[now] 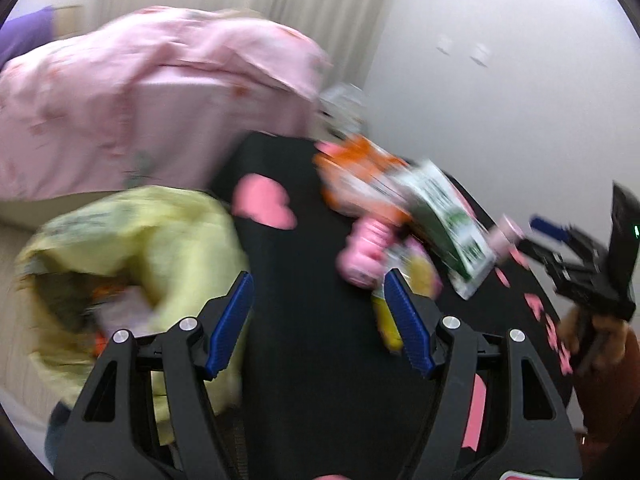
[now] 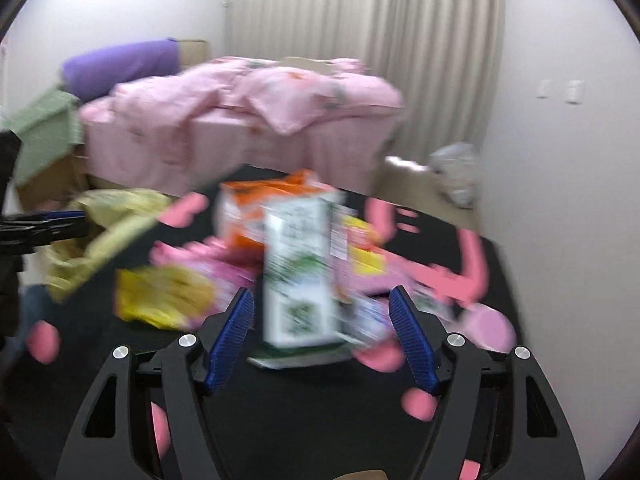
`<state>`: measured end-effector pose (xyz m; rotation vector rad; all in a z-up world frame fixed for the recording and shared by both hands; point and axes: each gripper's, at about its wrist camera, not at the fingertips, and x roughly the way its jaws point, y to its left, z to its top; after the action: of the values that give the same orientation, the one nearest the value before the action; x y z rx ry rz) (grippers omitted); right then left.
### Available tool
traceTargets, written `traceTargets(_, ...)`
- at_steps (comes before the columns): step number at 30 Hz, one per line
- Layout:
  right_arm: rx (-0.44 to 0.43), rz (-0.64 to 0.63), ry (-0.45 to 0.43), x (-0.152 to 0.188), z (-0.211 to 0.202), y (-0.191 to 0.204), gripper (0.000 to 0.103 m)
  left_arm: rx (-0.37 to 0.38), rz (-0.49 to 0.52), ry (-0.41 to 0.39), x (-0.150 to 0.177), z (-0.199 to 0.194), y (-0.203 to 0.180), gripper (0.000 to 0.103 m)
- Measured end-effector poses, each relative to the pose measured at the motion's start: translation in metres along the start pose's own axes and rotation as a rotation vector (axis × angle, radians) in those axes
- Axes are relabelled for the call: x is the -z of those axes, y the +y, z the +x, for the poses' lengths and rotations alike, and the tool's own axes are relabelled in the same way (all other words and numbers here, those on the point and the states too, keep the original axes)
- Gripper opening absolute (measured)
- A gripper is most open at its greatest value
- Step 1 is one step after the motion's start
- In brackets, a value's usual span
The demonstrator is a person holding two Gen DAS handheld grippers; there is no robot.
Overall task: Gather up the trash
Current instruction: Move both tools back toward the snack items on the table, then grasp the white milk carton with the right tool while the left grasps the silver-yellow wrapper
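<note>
A pile of trash lies on the black table [image 2: 304, 408] with pink patches. In it are a green-and-white carton [image 2: 300, 272], an orange packet [image 2: 260, 196], a yellow wrapper [image 2: 168, 296] and pink wrappers [image 2: 216, 264]. My right gripper [image 2: 322, 334] is open, and the upright carton sits just ahead between its blue pads without touching them. My left gripper [image 1: 320, 320] is open over bare table. A yellow-green bag [image 1: 132, 248] lies by its left finger, and the carton [image 1: 448, 220] and a pink item [image 1: 364, 252] are to its right. Both views are blurred.
A bed with pink bedding [image 2: 240, 112] and a purple pillow [image 2: 120, 64] stands behind the table, in front of a curtain [image 2: 360, 20]. A clear plastic bag [image 2: 456, 172] sits on the floor by the wall. The right gripper [image 1: 540, 240] and a hand [image 1: 600, 332] show at the left view's right edge.
</note>
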<state>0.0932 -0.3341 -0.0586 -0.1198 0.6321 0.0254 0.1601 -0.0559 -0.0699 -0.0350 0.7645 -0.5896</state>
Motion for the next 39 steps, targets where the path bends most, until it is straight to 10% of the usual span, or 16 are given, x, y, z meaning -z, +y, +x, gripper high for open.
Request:
traceTargets(8,-0.016,0.113,0.058,0.047,0.001,-0.042,0.067,-0.027,-0.013,0.154,0.000,0.063,-0.034,0.063)
traceTargets(17,-0.056,0.134,0.110,0.056,0.013,-0.038,0.067,0.010,-0.051,0.201,0.013,0.062,-0.040,0.018)
traceTargets(25,-0.114,0.015,0.057,-0.004,0.038,-0.012,0.067,-0.009,-0.064,0.170,0.035,0.028,-0.043,0.023)
traceTargets(39,-0.100,-0.088,0.216,-0.060,0.126,0.030,0.054,-0.039,-0.061,0.071,0.043,-0.007,-0.021,0.046)
